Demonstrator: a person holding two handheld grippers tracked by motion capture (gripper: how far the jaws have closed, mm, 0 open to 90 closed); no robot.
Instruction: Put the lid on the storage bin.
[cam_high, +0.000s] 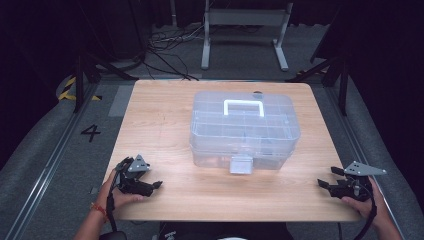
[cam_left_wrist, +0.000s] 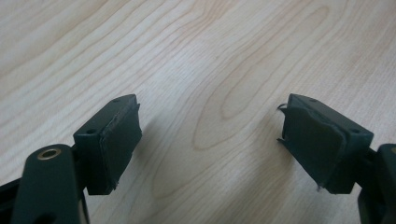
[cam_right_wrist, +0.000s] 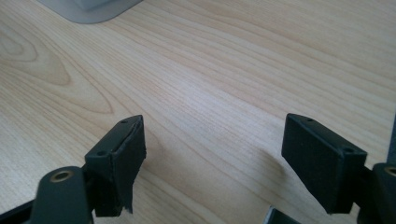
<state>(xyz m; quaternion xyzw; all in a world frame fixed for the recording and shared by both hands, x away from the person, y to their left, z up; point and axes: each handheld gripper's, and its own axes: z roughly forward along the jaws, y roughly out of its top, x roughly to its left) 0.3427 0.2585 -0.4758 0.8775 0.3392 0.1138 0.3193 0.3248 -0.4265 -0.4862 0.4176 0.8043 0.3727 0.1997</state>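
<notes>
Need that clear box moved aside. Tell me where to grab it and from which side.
Probably best to take the white handle on the lid of the clear plastic box, coming down from above. It lies crosswise and looks flat, so lift it first, then close across the bar. Both the left gripper and right gripper are open.

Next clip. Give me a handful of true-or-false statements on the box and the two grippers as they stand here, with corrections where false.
1. The clear plastic box sits on the wooden table with its lid closed. True.
2. The left gripper is shut on the box's front latch. False: its jaws stand open over bare wood, apart from the box.
3. The right gripper is open and holds nothing. True.
4. The box's white handle stands upright. False: it lies flat on the lid.
5. Both grippers are near the table's front edge, one on each side of the box. True.
</notes>
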